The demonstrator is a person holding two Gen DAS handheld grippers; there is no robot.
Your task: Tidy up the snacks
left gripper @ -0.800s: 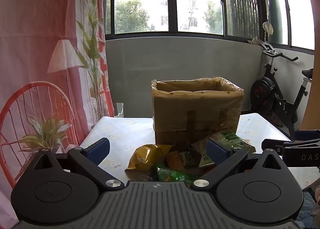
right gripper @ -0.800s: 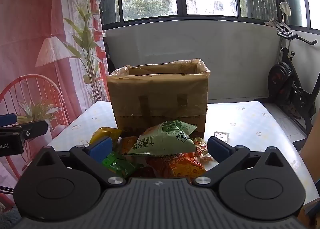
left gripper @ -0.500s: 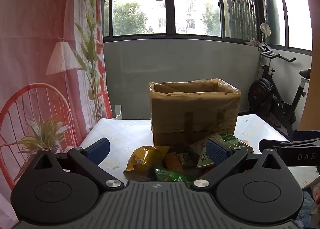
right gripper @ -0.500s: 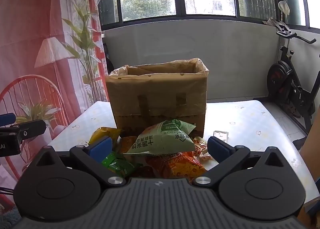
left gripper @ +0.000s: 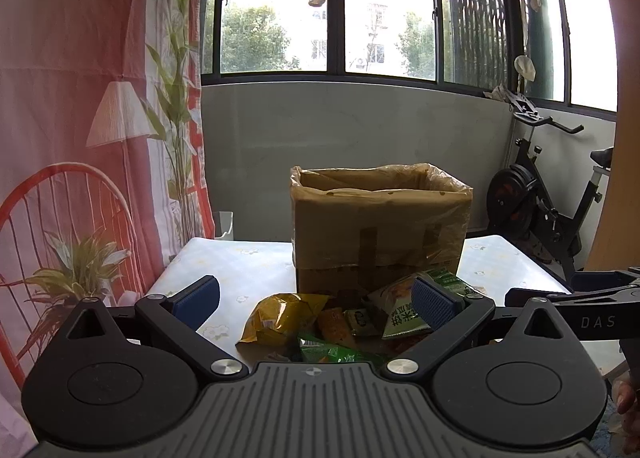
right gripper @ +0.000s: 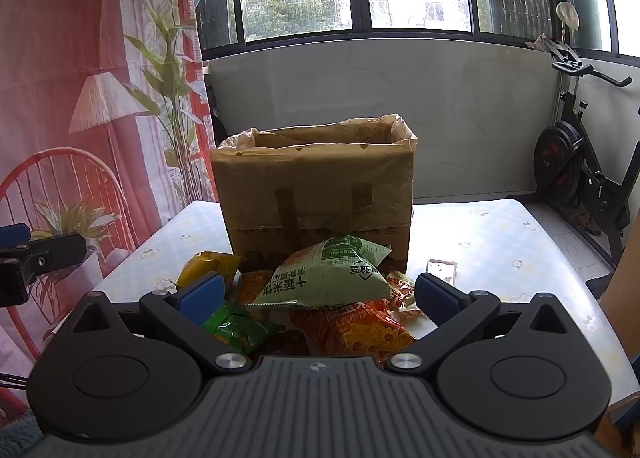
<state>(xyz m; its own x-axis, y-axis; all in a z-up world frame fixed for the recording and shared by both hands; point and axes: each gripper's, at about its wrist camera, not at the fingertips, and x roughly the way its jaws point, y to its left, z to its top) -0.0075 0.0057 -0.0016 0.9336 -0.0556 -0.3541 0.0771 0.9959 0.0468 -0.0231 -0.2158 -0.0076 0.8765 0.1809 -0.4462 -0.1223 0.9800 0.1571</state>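
One cardboard box [right gripper: 316,193] stands at the centre of the frame on one counter [right gripper: 500,254], lined with one plastic bag. In front of it lies a pile of snack packets: one large pale green bag [right gripper: 324,278], one yellow bag [right gripper: 208,264], one small bright green packet [right gripper: 236,328], one orange-red bag [right gripper: 356,332], and one small orange packet [left gripper: 332,326] between the yellow and green ones. Perhaps two or three more small packets sit half hidden under the pile; the count there is unsure. One flat silvery wrapper [right gripper: 440,268] lies apart, right of the pile. Two grippers appear, the left gripper [left gripper: 316,300] and the right gripper [right gripper: 318,294], each with two blue pads. One exercise bike [right gripper: 580,177] stands at the right edge.
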